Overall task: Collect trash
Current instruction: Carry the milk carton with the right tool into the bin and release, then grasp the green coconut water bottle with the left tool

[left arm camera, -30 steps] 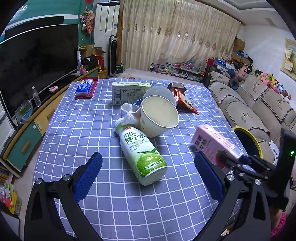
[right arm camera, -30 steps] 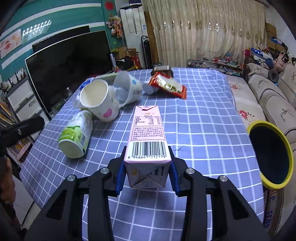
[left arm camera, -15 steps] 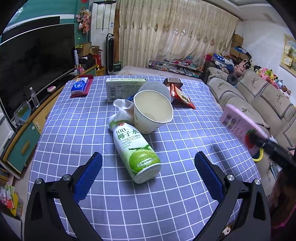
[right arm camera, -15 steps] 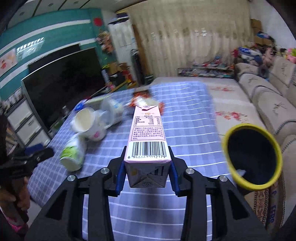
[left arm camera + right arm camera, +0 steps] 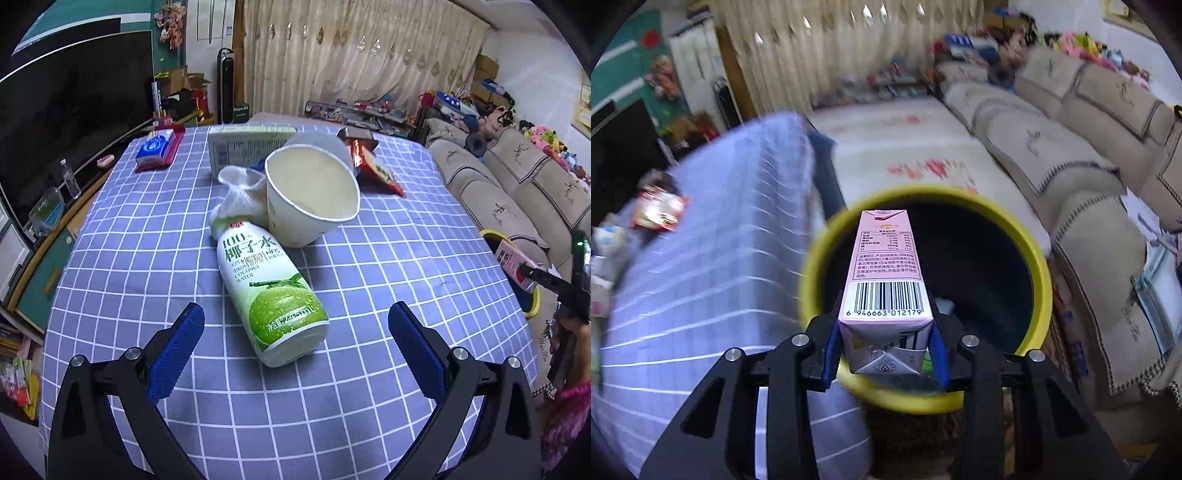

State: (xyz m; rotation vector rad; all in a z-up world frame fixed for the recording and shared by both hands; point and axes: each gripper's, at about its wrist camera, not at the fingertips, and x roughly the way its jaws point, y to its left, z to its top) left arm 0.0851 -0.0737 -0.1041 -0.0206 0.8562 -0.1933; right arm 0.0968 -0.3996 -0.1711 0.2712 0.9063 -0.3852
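Living room, table under a blue checked cloth (image 5: 369, 387), beige sofa (image 5: 1052, 147) alongside. Left gripper (image 5: 295, 328) low over the cloth, jaws wide apart and empty, coconut water bottle (image 5: 269, 295) on its side between the blue pads. Right gripper (image 5: 885, 343) clamped on a pink carton (image 5: 886, 273), poised above the yellow-rimmed bin (image 5: 1039, 266) beside the table.

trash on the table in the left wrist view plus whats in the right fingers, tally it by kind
cartons: 2, the green carton on the table and the pink carton held over the bin
cups: 2, front cup and back cup
bottles: 1, bottle
wrappers: 1, red wrapper
tissues: 1, tissue
total: 7
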